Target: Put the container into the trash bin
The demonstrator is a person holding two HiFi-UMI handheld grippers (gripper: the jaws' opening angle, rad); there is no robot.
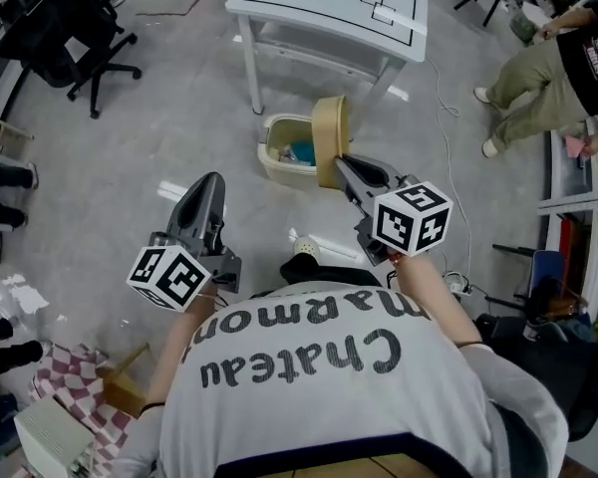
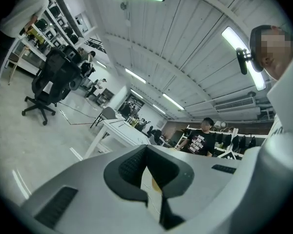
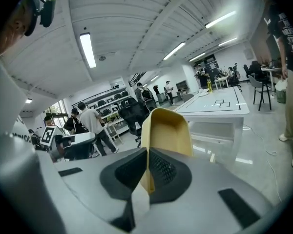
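— Container (image 1: 330, 137), where is it hanging?
— Right gripper (image 1: 341, 162) is pinching its edge. It is standing tall, just above the bin's (image 1: 275, 164) right side.
— Left gripper (image 1: 211, 179)?
— Closed, holding nothing, hovering farther off.

The left gripper (image 1: 211, 181) is held low at the near left, its jaws together on nothing. The right gripper (image 1: 342, 163) reaches farther forward, forearm extended, its jaws pinching a tan plastic container (image 1: 330, 132) by the rim.
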